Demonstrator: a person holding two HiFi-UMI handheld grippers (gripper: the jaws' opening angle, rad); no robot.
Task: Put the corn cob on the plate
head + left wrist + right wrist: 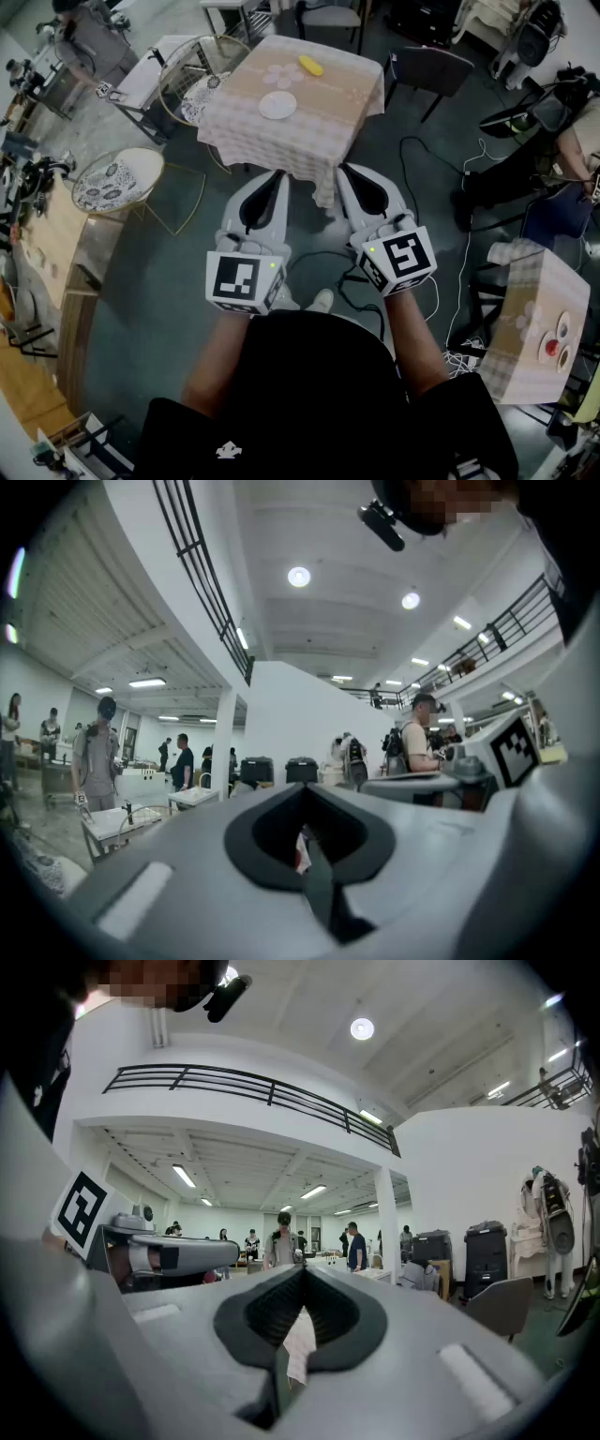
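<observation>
A yellow corn cob [310,66] lies near the far edge of a small table [356,94] covered with a pale checked cloth. A white plate [277,105] sits on the same table, nearer to me and a little left of the cob. Both grippers are held level in front of my body, well short of the table and over the floor. My left gripper [277,174] [302,787] is shut with nothing in it. My right gripper [343,169] [303,1269] is beside it, also shut and empty. Neither gripper view shows the cob or the plate.
Round wire chairs [195,82] [118,180] stand left of the table, and a dark chair [429,66] at its right. Black cables [441,164] run across the floor. A second cloth-covered table [530,323] is at the right. Several people [281,1241] stand in the hall beyond.
</observation>
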